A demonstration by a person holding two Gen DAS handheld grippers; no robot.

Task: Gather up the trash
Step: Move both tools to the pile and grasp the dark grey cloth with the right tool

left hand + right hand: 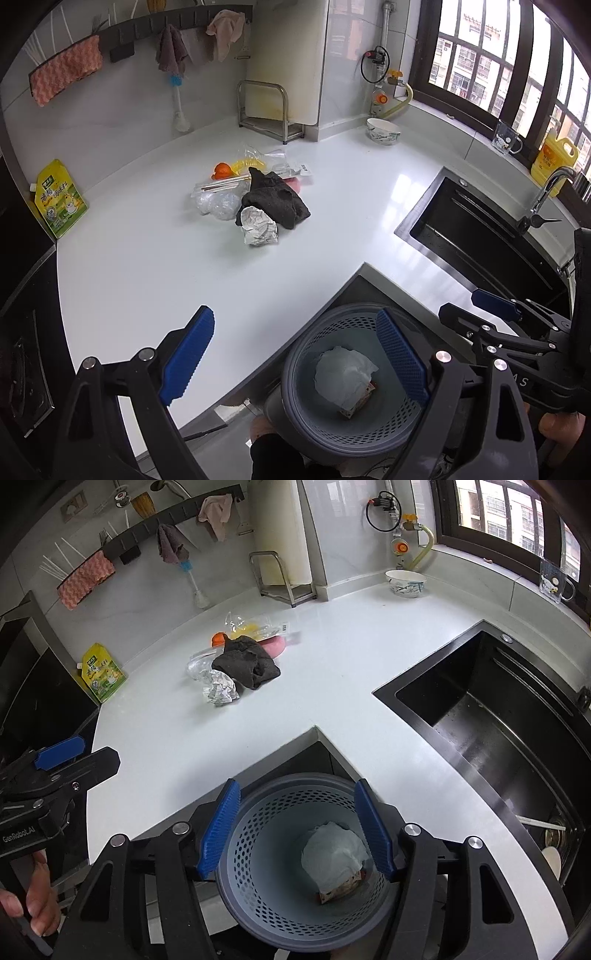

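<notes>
A pile of trash lies mid-counter: a crumpled paper ball, a dark cloth, clear plastic wrappers, chopsticks and an orange cap. A grey perforated bin stands on the floor below the counter corner, holding a white tissue and a small wrapper. My left gripper is open and empty above the counter edge. My right gripper is open and empty over the bin.
A black sink with a tap is on the right. A green-yellow pouch stands at the left. A bowl, a metal rack, a glass mug and a yellow bottle line the back.
</notes>
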